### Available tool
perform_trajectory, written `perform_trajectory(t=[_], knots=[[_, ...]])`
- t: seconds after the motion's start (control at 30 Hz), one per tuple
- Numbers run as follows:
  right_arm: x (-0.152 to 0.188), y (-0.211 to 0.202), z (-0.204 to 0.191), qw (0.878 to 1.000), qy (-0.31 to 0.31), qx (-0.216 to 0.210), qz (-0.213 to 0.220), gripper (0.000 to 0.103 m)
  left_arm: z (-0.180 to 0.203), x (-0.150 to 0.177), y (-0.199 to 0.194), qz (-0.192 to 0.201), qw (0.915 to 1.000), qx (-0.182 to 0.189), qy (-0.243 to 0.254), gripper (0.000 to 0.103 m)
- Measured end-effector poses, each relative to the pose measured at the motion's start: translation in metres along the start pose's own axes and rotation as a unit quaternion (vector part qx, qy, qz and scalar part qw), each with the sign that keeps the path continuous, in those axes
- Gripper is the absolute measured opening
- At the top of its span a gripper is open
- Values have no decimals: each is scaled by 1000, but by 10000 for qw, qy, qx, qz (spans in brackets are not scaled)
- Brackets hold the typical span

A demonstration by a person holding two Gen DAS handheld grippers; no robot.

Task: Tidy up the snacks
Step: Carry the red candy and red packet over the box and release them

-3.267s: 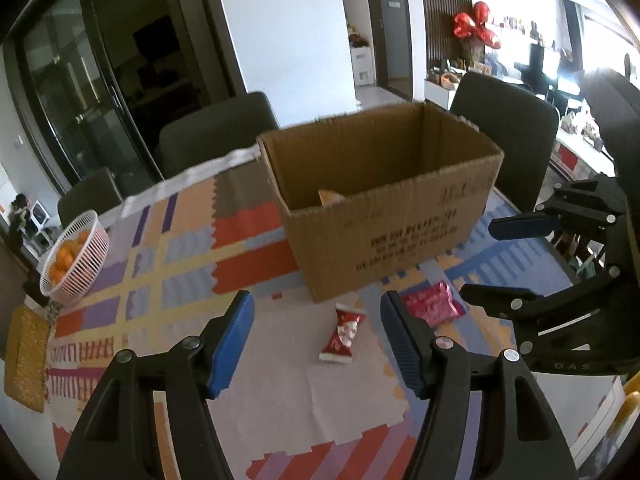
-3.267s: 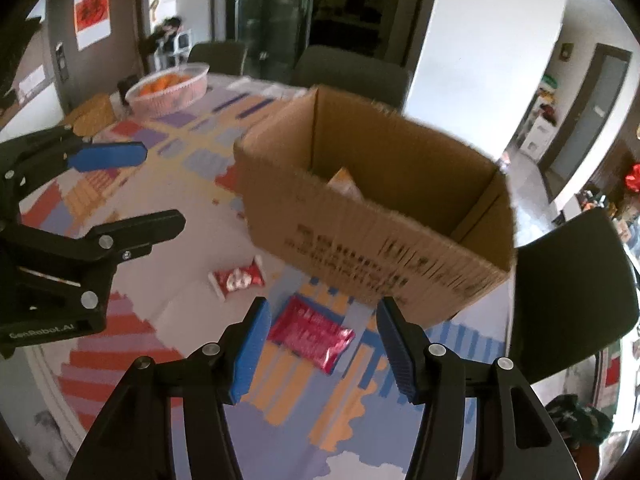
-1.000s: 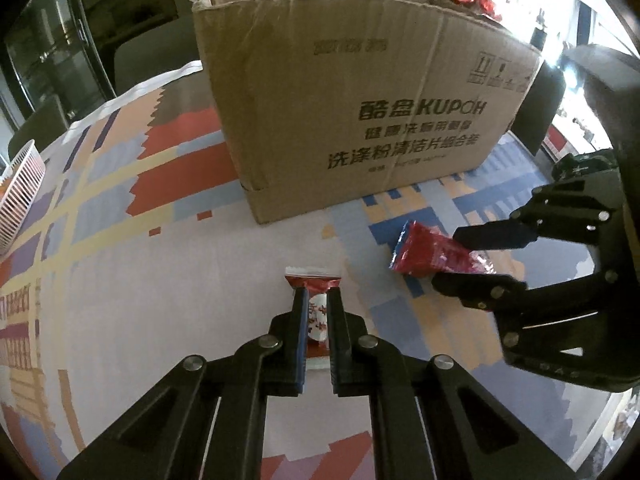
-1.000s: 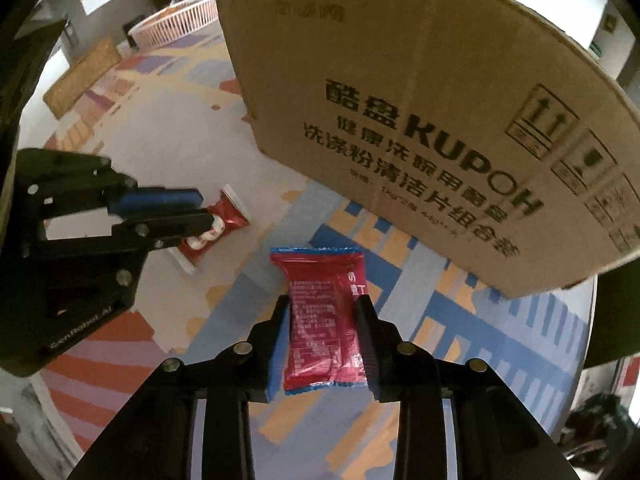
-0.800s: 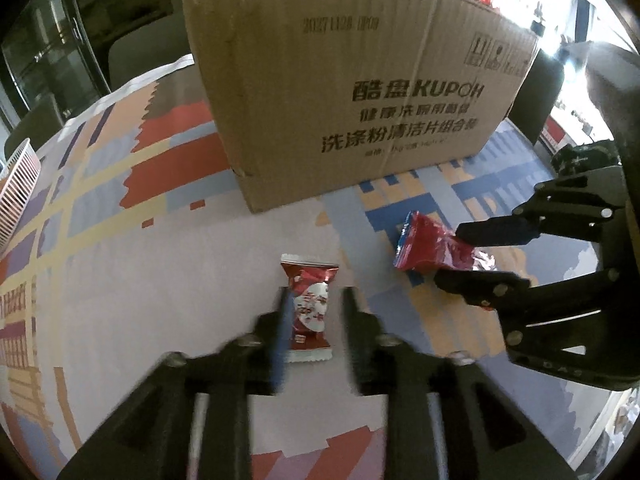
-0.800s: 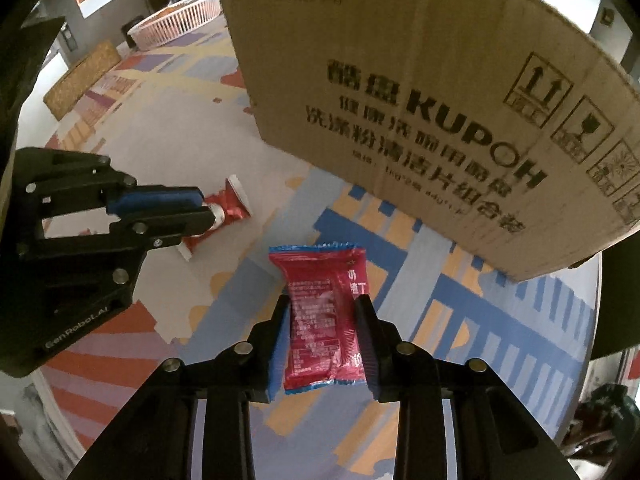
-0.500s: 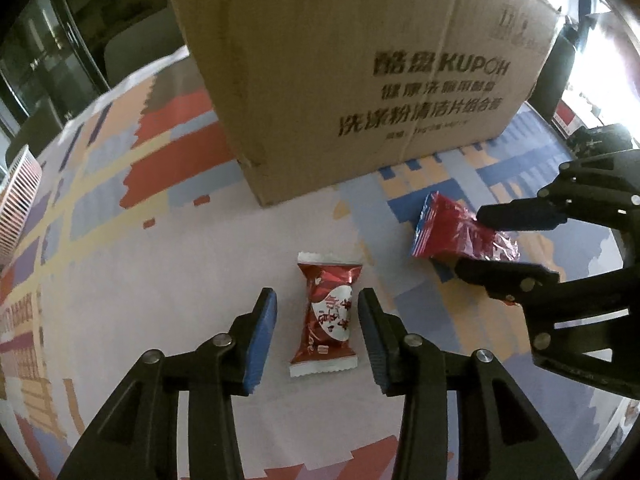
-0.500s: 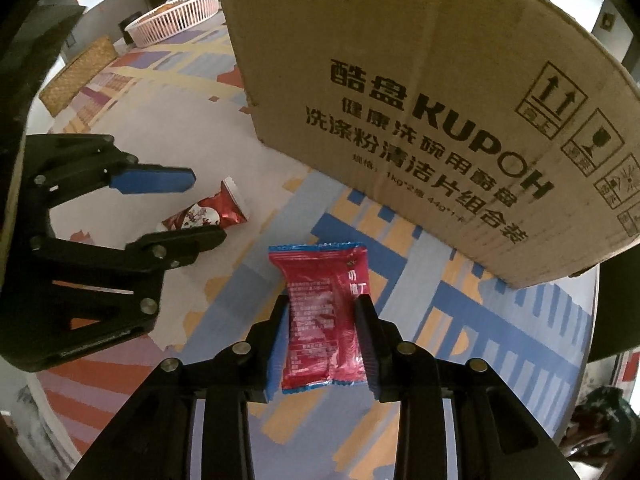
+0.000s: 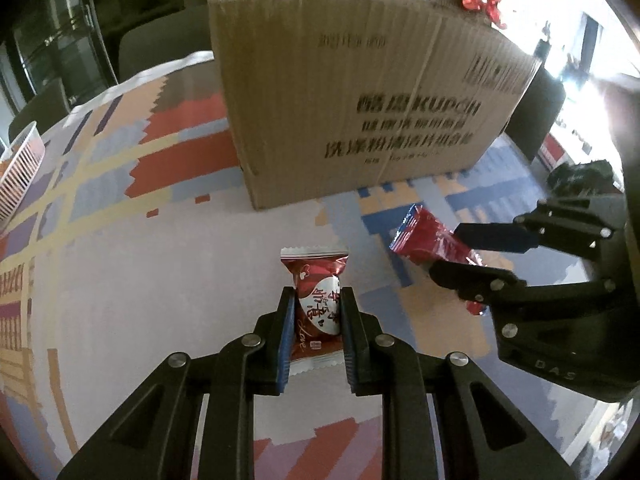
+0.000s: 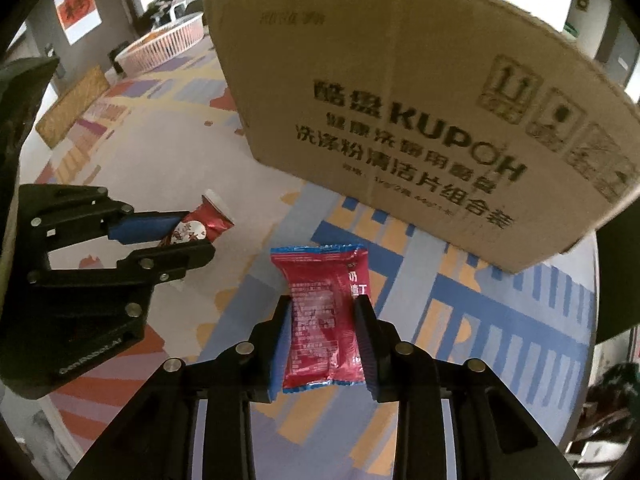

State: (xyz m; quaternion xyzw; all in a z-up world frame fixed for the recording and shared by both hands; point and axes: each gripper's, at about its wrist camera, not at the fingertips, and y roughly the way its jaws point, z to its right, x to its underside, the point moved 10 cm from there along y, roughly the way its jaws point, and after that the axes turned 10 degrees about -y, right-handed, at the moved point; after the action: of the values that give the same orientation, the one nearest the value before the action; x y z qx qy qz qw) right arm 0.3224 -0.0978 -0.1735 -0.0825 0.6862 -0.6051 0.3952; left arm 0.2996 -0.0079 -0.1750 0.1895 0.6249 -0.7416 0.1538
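Before the cardboard box (image 9: 360, 112), your left gripper (image 9: 316, 316) has just clamped the heart-printed candy pack (image 9: 318, 304); your right gripper (image 10: 324, 332) pinches the red snack packet (image 10: 320, 320). Lift both straight up, clear of the box rim, before letting go.

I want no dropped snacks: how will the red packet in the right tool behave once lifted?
The red packet looks like thin crinkled film, so it probably flops beyond the right tool. It seems light. Its glossy wrapper, pinched only at the sides, might slip.
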Motion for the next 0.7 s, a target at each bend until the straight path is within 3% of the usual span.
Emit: perform_trajectory(t=[0.3, 0.7], knots=[[-6, -46, 8, 9972, 298, 243, 641, 32, 13, -15, -40, 478, 9986, 222, -109, 22], [-29, -125, 20, 9840, 479, 569, 1619, 32, 33, -52, -108, 1343, 9903, 343, -29, 22]])
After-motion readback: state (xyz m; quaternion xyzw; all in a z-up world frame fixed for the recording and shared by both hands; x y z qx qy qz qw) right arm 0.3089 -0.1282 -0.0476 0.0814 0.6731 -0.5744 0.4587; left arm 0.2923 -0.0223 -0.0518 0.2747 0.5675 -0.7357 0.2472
